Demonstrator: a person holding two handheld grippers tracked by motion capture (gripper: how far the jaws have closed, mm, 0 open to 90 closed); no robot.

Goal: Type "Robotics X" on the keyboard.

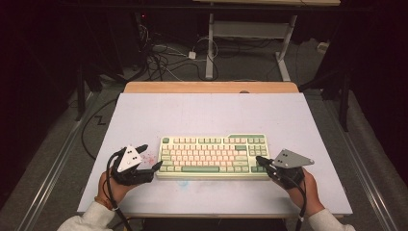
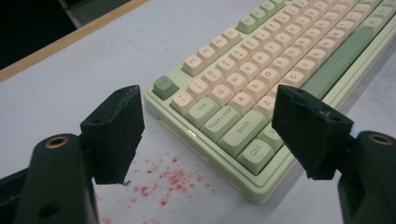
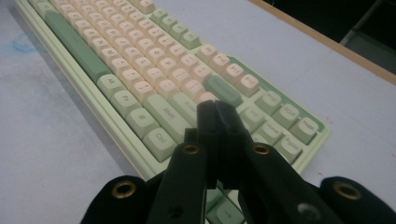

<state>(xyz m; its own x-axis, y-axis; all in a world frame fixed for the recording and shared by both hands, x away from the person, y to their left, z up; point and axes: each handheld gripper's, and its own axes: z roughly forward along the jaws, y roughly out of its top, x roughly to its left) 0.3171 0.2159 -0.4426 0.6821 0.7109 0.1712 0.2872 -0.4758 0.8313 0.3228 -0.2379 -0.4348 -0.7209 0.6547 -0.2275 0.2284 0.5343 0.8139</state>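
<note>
On the pale table (image 1: pixel 144 115), the left gripper (image 1: pixel 150 157) sits just off the keyboard's (image 1: pixel 211 155) left end, jaws spread wide with nothing between them. In the left gripper view the keyboard's near-left corner lies ahead, closer to the right-hand jaw, with red specks (image 2: pixel 175 179) on the table under the gap. The keyboard lies near the table's front edge, about midway across. At its right end the right gripper (image 1: pixel 261 160) has its jaws pressed together, empty, tips over the keys near the front-right corner.
</note>
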